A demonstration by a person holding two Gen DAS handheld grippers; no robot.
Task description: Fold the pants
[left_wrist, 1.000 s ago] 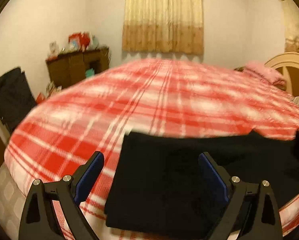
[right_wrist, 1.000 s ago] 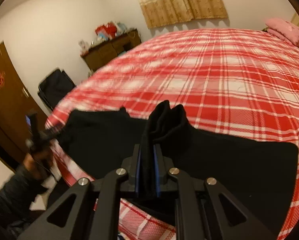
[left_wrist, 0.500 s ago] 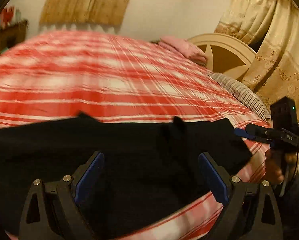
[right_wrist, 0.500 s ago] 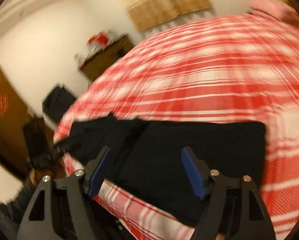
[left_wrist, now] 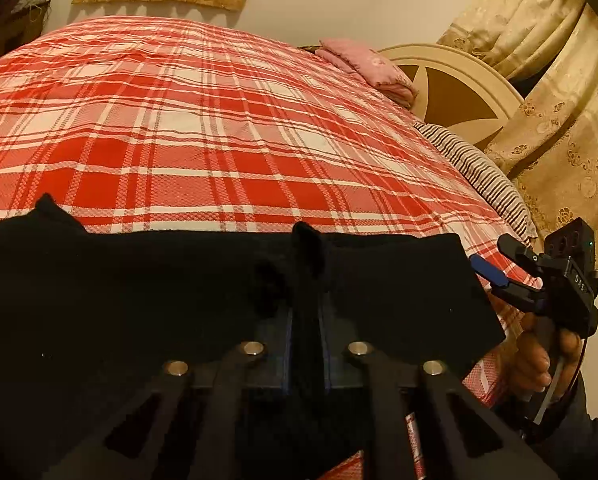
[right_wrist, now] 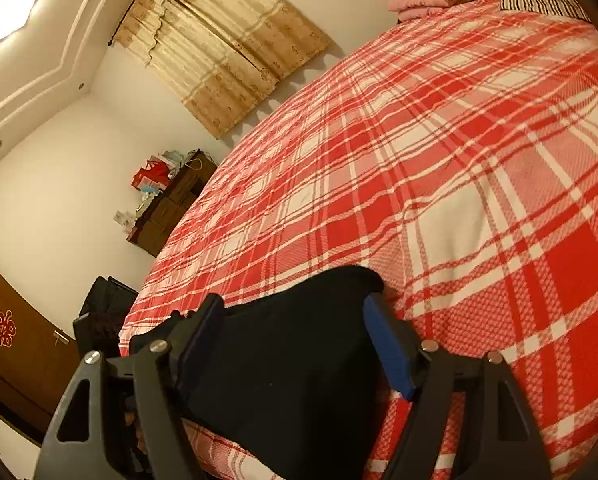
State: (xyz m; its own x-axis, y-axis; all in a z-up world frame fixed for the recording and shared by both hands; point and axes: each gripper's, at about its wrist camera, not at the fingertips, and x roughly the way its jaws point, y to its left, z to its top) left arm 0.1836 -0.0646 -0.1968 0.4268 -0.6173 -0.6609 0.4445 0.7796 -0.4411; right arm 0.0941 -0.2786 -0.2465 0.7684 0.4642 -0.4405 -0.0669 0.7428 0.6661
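Note:
Black pants (left_wrist: 139, 300) lie flat across the near edge of a red plaid bed (left_wrist: 219, 140). My left gripper (left_wrist: 307, 304) is closing, and its pads pinch an upright ridge of the pants' fabric near their right end. To the right, a hand (left_wrist: 539, 356) holds my right gripper (left_wrist: 499, 260), open, just off the pants' right edge. In the right wrist view the right gripper (right_wrist: 295, 308) stands open and tilted, with the end of the pants (right_wrist: 291, 380) between its fingers and the pads not pressing on it.
A pink folded blanket (left_wrist: 367, 66) and a striped pillow (left_wrist: 479, 172) lie by the round headboard (left_wrist: 451, 88). Curtains (left_wrist: 559, 120) hang at the right. A cluttered dresser (right_wrist: 171, 204), a black suitcase (right_wrist: 103, 300) and a brown door (right_wrist: 15, 352) stand beyond the bed's foot.
My left gripper swung right along the pants and shut on a pinch of fabric. My right gripper let go of its fold, opened, rolled and moved to the pants' end.

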